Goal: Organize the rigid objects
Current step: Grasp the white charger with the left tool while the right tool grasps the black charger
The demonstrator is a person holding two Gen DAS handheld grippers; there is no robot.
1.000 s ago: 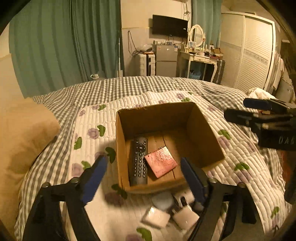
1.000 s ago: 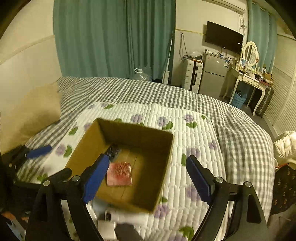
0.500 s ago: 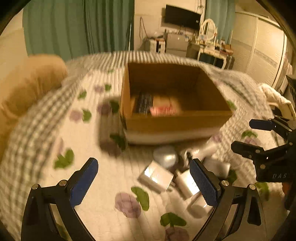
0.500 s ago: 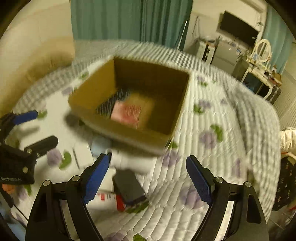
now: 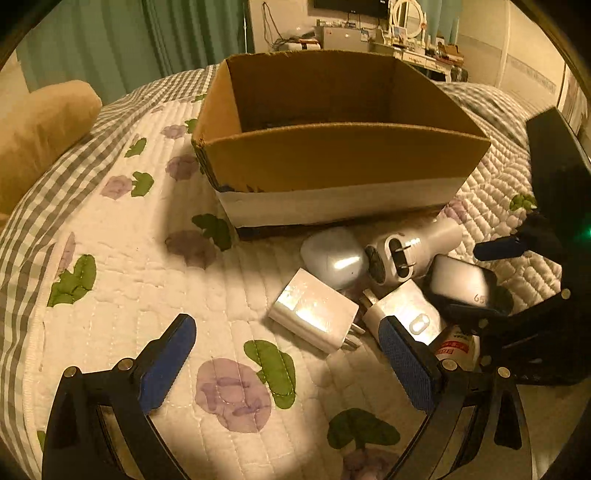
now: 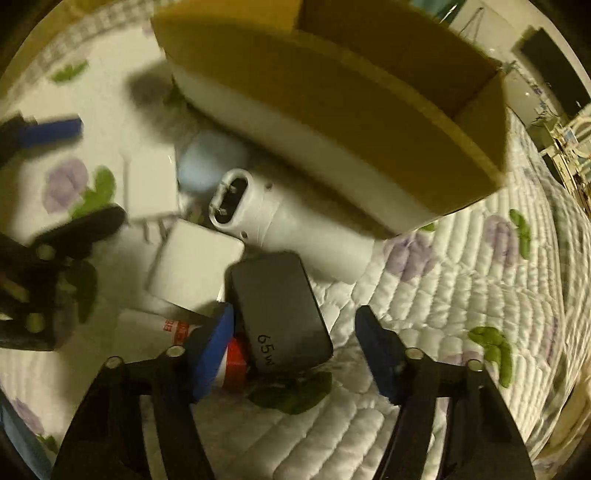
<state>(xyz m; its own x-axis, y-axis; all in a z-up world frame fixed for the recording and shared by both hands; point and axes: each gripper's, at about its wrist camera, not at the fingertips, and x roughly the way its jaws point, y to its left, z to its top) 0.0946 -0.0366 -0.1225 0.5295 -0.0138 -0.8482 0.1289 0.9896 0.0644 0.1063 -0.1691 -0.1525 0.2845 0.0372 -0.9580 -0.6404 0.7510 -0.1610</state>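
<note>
A cardboard box (image 5: 343, 155) stands on the quilted bed; its inside is hidden from here. In front of it lies a pile: a white plug adapter (image 5: 314, 308), a white oval case (image 5: 332, 256), a white cylindrical device (image 5: 413, 251), a second white charger (image 5: 406, 314) and a black 65W charger (image 5: 461, 282). My left gripper (image 5: 291, 360) is open just before the white adapter. My right gripper (image 6: 295, 343) is open, its jaws on either side of the near end of the black charger (image 6: 280, 314), above a red-and-white box (image 6: 232, 363).
A tan pillow (image 5: 40, 125) lies at the far left. The white flowered quilt (image 5: 122, 266) lies over a checked bedspread. A dresser with a mirror (image 5: 406, 14) and a TV stand at the room's back. The right gripper shows at the left wrist view's right edge (image 5: 517, 277).
Both grippers have dropped from above the box to low over the pile in front of it. The right gripper now straddles the black charger. Both stay open.
</note>
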